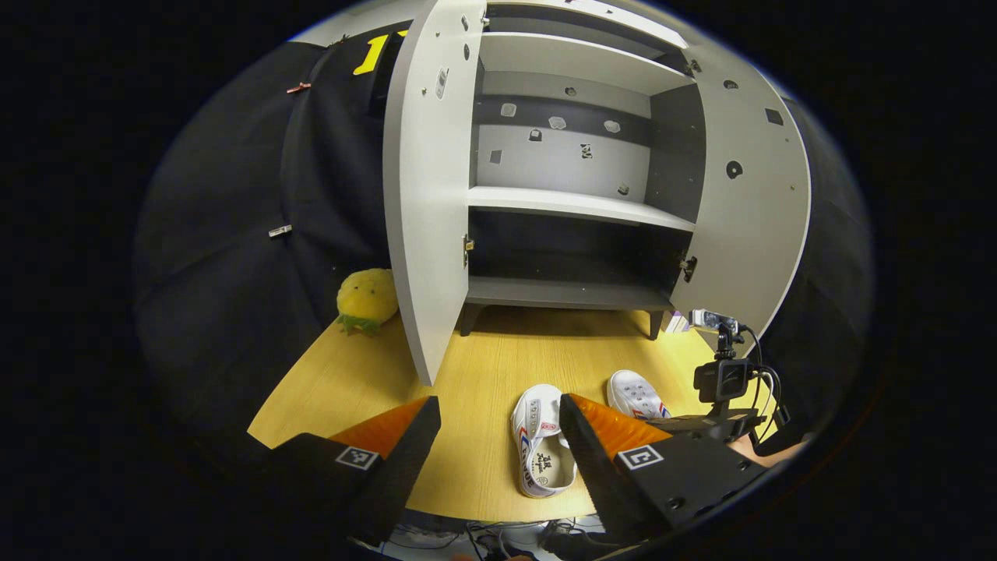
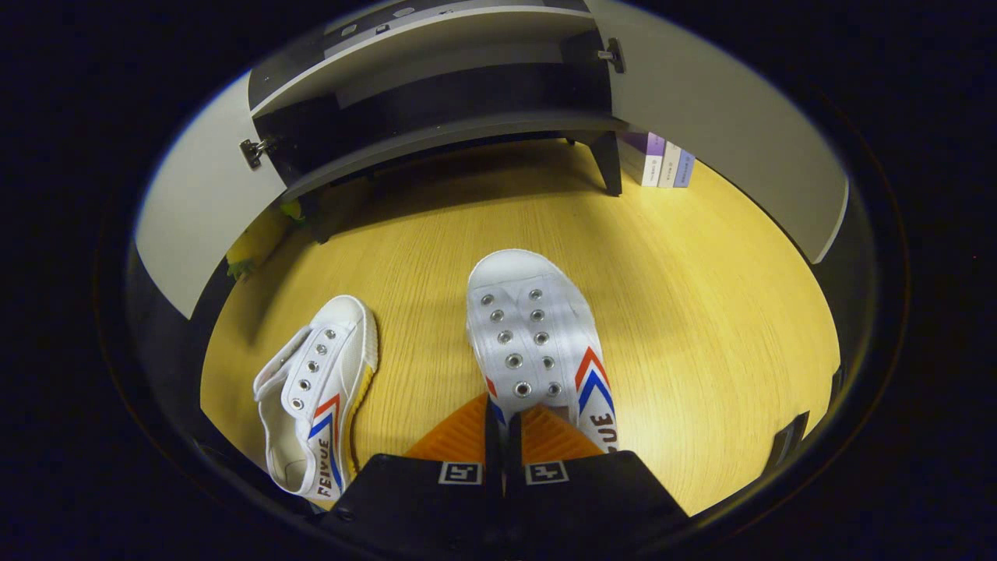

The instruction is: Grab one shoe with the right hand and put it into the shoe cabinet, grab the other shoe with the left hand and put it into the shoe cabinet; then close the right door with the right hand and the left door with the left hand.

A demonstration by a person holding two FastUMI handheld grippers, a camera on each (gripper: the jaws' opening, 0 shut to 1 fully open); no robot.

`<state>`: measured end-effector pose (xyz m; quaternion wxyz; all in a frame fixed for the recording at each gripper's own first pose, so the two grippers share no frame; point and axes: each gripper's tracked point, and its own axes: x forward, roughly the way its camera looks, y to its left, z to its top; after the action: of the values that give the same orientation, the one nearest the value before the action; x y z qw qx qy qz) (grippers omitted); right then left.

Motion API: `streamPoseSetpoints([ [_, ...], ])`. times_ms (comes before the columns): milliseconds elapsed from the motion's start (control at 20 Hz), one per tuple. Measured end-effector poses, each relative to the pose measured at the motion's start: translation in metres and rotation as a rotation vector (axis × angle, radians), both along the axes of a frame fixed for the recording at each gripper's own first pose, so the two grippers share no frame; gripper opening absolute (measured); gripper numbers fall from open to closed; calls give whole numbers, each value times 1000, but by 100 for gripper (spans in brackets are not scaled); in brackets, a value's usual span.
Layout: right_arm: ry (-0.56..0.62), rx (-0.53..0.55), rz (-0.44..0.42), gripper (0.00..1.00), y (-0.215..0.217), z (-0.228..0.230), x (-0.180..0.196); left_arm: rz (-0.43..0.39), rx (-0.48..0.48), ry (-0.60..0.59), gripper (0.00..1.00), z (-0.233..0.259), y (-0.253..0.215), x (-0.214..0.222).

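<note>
Right gripper (image 2: 502, 425) is pinched nearly closed on the tongue edge of the right sneaker (image 2: 533, 335), toe pointing far toward the shoe cabinet (image 1: 576, 202). Left gripper (image 1: 498, 436) hangs wide open, empty, left sneaker (image 1: 540, 448) just below.

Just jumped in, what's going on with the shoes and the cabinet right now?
Both shoes are on the wooden floor in front of the shoe cabinet, whose two doors stand open. The right hand-held gripper is closed at the back of one shoe. The left hand-held gripper hangs open above the other shoe.
</note>
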<state>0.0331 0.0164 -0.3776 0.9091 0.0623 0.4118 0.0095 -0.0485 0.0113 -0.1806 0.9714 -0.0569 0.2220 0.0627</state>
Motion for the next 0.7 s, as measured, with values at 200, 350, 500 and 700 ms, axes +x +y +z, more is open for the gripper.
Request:
streamPoseSetpoints([
  [200, -20, 27, 3, 5, 4, 7, 3, -3, -4, 14, 95, -4, -2, -5],
  [350, -83, -18, 38, 5, 0, 23, 4, -8, -4, 14, 95, -4, -2, -7],
  [500, -118, -19, 44, 5, 3, 37, 2, -20, 3, 12, 95, -3, -1, -6],
  [700, -192, -56, 66, 5, 4, 63, 4, -45, 9, -2, 95, 2, -4, -5],
])
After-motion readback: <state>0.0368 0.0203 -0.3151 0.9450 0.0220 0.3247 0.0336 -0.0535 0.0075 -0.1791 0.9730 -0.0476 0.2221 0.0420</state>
